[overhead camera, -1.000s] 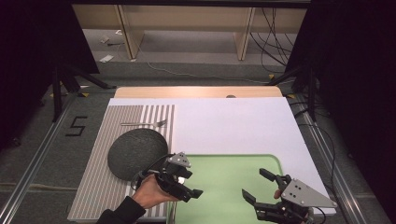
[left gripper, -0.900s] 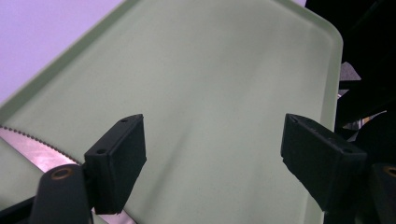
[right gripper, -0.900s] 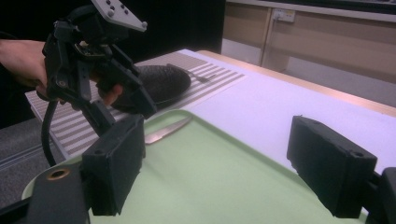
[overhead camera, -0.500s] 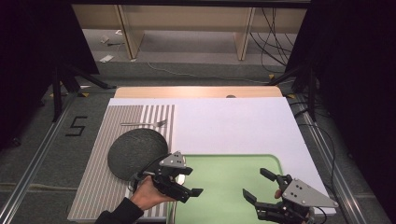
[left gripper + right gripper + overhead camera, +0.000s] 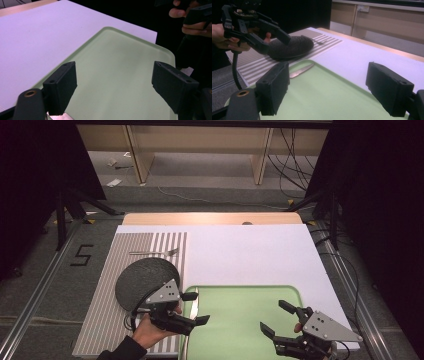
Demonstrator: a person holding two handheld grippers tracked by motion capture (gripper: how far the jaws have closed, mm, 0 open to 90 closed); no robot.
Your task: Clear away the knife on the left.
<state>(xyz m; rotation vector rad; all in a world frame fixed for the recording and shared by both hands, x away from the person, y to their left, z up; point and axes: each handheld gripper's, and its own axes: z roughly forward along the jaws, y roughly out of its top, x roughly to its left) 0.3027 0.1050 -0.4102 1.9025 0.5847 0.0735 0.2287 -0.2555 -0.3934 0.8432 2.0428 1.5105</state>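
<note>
Evidently the reach step: left gripper (image 5: 194,308) hangs jaws apart right over the knife (image 5: 192,308), which lies on the tray's (image 5: 235,295) left rim. Next: drop and close across the thin metal blade. Right gripper (image 5: 279,316) agape, empty. Plate (image 5: 145,276) dark, round, rough-textured; tray smooth, green.

left gripper (image 5: 194,308) shifted slightly right over the knife (image 5: 193,306), apparently a little lower
</note>
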